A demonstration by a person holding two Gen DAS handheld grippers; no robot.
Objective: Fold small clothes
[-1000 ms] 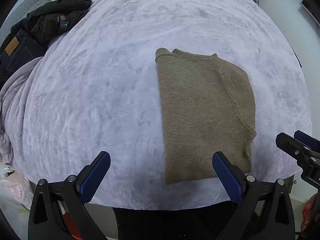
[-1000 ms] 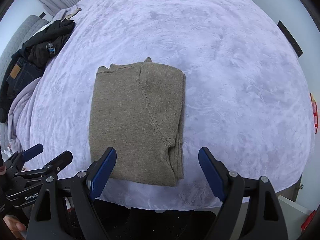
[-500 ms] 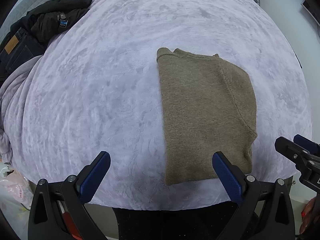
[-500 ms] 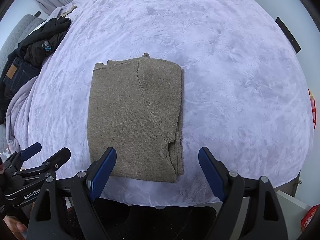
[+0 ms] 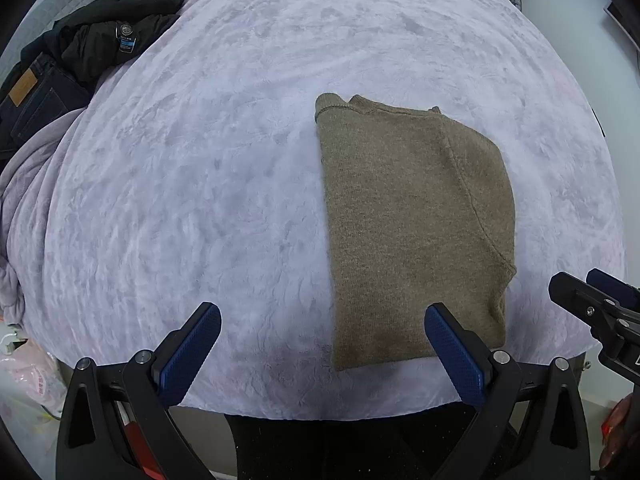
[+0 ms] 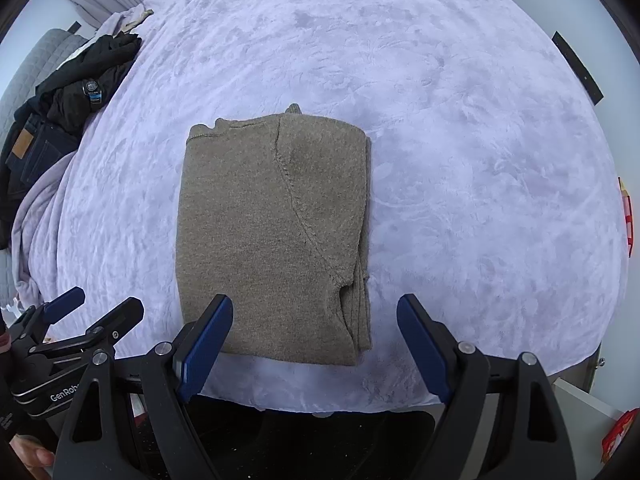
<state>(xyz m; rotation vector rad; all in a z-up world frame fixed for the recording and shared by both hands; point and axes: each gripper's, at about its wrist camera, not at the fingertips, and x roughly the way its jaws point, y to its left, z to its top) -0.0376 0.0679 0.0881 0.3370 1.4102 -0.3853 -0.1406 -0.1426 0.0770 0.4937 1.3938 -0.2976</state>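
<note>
Brown sweater (image 6: 272,236) is lying folded at frame centre; I am keeping left gripper (image 5: 320,354) and right gripper (image 6: 314,346) wide, holding nothing, one fold maybe remaining

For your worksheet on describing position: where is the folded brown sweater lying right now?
The folded brown sweater lies flat on the lilac bedspread near its front edge, right of centre in the left wrist view and left of centre in the right wrist view, far from the dark clothes pile.
</note>
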